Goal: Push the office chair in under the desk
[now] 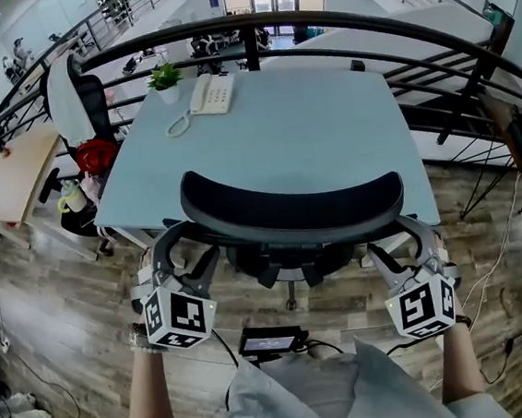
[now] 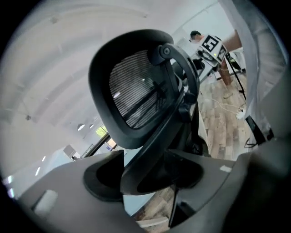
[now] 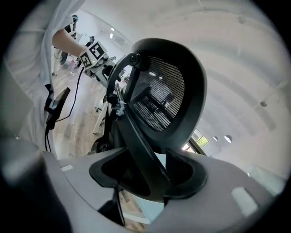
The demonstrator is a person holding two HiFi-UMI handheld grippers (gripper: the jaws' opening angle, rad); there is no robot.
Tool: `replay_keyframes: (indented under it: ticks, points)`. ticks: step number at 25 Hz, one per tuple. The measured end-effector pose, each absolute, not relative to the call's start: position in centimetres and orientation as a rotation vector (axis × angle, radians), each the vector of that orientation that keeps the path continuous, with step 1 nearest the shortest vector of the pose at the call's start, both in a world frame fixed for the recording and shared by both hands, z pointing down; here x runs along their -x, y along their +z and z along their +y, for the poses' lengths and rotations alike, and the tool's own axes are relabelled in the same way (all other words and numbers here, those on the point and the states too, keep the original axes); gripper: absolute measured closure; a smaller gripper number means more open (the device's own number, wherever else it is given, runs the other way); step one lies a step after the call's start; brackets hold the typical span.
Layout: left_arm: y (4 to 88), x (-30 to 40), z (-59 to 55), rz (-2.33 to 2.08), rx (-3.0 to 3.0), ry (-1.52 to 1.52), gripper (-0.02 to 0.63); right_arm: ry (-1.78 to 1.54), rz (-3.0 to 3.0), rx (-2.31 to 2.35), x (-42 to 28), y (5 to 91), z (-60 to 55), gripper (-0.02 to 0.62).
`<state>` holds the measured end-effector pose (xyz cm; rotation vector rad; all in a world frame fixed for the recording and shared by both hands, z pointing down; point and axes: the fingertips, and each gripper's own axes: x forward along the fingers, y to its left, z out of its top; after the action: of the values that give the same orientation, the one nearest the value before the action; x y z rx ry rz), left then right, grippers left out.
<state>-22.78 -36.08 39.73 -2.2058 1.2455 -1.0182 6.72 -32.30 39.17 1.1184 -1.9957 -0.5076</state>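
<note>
Squarely toward desk (image 1: 264,147), office chair (image 1: 294,211) upright.

Bright, even daylight is washing the pale blue rectangular surface (image 1: 328,141). Fisheye distortion is bending edges, and black vignetting is ringing both gripper views.

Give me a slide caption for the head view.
The left gripper and right gripper grip the office chair by its back at the desk.
</note>
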Motion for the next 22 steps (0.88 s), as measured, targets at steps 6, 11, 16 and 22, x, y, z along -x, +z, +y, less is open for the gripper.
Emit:
replay_keyframes:
  ticks: [6, 11, 16, 22]
  points:
    - [37.0, 21.1, -34.6, 1.39, 2.357, -0.755, 0.356, -0.421, -2.163, -1.232, -5.2, 36.9, -31.4, 0.363]
    - [35.8, 18.2, -33.0, 1.333, 2.49, -0.63, 0.366, -0.344, -2.249, -1.322, -4.7, 35.8, -31.0, 0.455]
    - [35.7, 16.6, -32.0, 1.332, 2.541, -0.576, 0.491, -0.265, -2.308, -1.371, -4.2, 35.4, -30.5, 0.536]
    - [35.9, 15.4, -31.3, 1.35, 2.608, -0.511, 0.586, -0.195, -2.331, -1.387, -3.8, 36.0, -30.0, 0.588]
